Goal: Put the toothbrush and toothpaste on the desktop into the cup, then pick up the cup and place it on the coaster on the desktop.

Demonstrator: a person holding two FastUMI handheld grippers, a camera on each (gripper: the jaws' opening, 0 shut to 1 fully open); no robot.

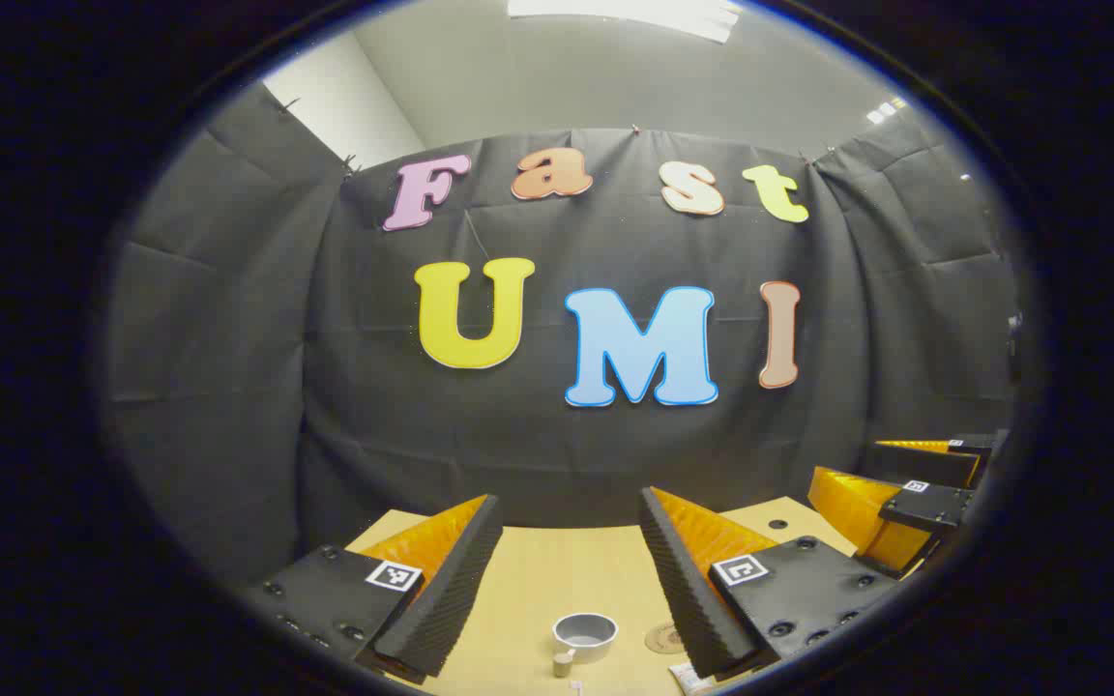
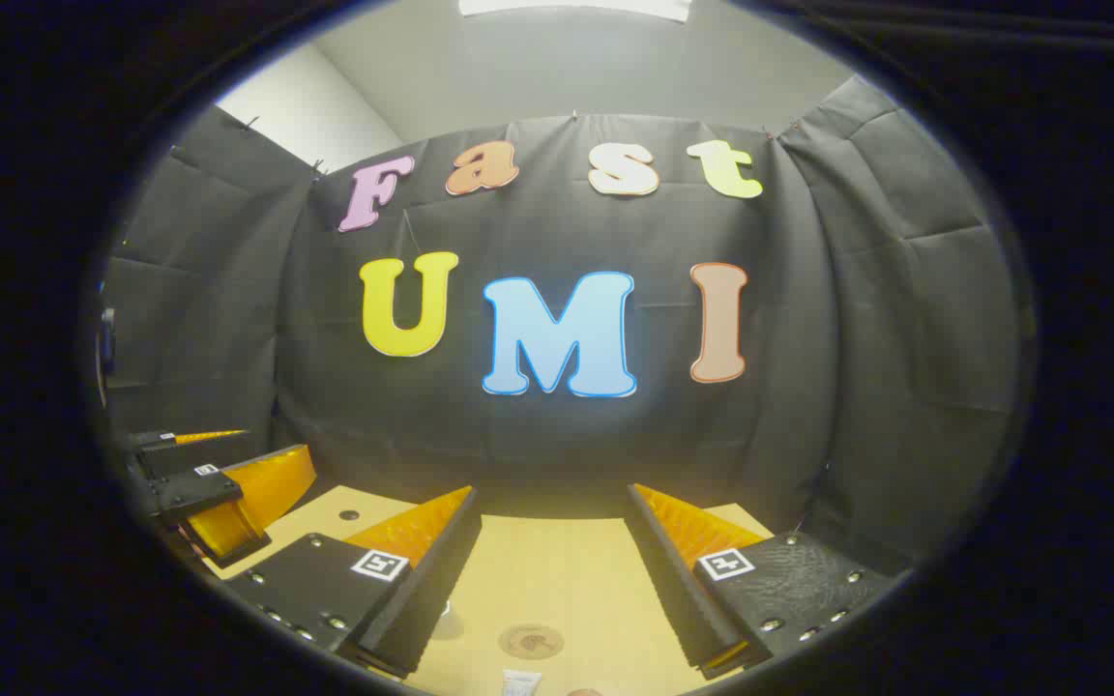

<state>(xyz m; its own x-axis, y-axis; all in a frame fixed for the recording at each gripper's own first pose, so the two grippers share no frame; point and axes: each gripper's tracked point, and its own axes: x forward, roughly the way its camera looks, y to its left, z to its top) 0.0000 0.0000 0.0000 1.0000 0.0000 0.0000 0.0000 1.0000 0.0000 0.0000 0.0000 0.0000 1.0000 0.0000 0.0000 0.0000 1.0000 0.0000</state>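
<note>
Left gripper view: grey cup (image 1: pixel 585 635) sits upright on the wooden desktop (image 1: pixel 538 580), low in frame between the fingers, mouth open, handle stub toward the camera. Round brown coaster (image 1: pixel 665 637) lies flat just right of the cup, partly hidden behind the right finger. A white packet edge (image 1: pixel 690 680), likely the toothpaste, pokes out at the bottom; can't confirm. Left gripper (image 1: pixel 569 541) jaws spread wide, holding nothing, raised above the desk. Right gripper (image 1: pixel 905 493) shows at far right, also apart and empty. Right gripper view: left gripper (image 2: pixel 219 483) at far left over the desk edge; right gripper (image 2: pixel 549 541) jaws wide apart, touching nothing. Coaster (image 2: pixel 530 641) lies between its fingers, white tube end (image 2: pixel 521 682) just below it. Black cloth wall (image 2: pixel 857 387) behind.
</note>
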